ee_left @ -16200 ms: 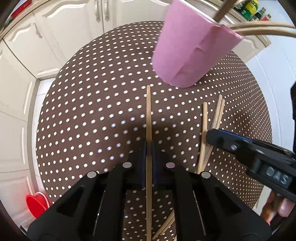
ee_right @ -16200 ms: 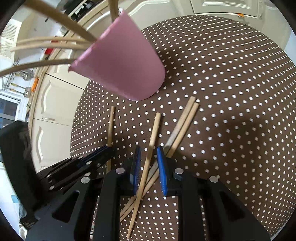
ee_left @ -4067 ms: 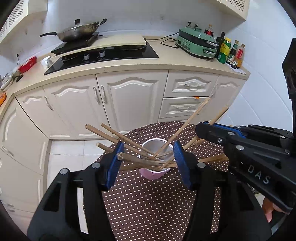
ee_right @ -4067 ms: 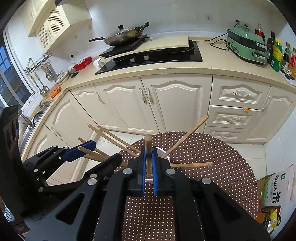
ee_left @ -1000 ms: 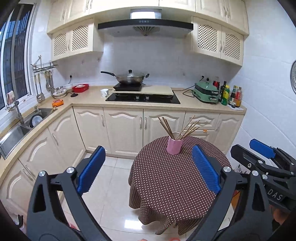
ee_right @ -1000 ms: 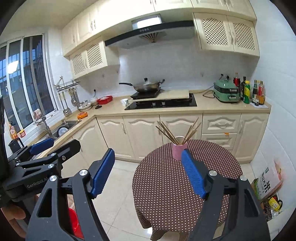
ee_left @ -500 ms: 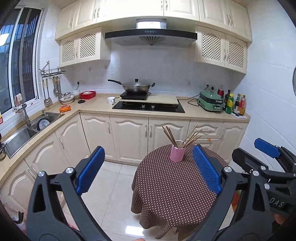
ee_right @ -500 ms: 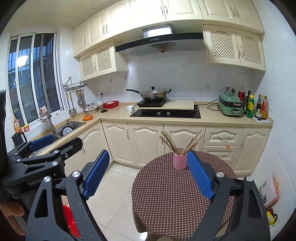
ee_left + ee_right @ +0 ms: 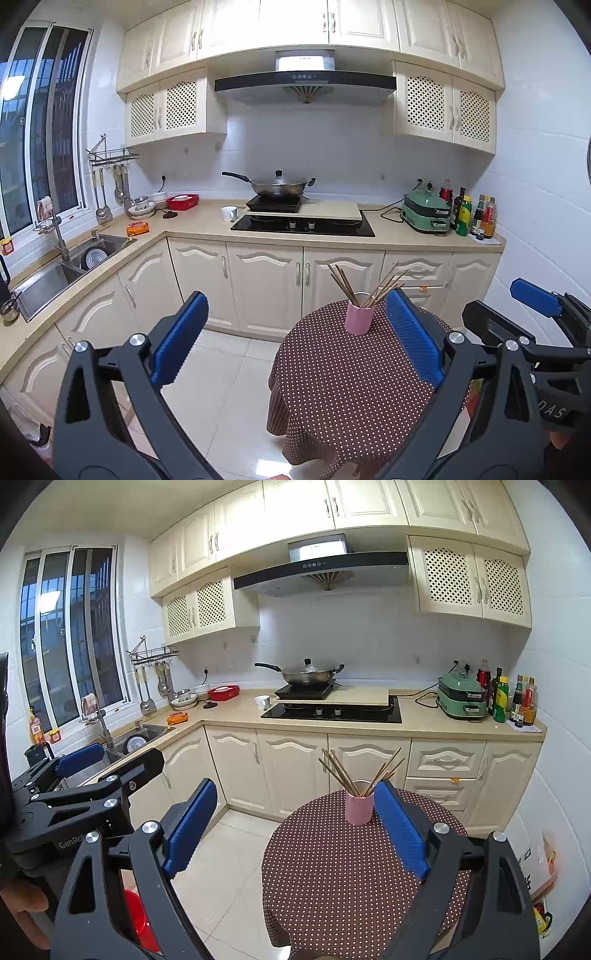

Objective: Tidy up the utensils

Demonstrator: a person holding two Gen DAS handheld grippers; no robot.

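Observation:
A pink cup [image 9: 359,319] stands upright at the far side of a round table with a brown dotted cloth [image 9: 343,384]. Several wooden chopsticks [image 9: 345,284] stick out of it, fanned apart. It also shows in the right wrist view [image 9: 359,807] with its chopsticks [image 9: 338,770]. My left gripper [image 9: 295,339] is wide open and empty, held well back from the table. My right gripper [image 9: 291,823] is wide open and empty too, also far back. Each gripper shows at the edge of the other's view.
Cream cabinets [image 9: 266,280] and a counter with a hob [image 9: 303,225], a wok [image 9: 280,186] and a green cooker [image 9: 426,212] run behind the table. A sink [image 9: 62,269] is at left. A red bucket [image 9: 138,919] stands on the tiled floor. A bag [image 9: 535,860] stands at right.
Both grippers have pulled a little further back and up from the table. The cup and chopsticks have not moved. Both stay wide open.

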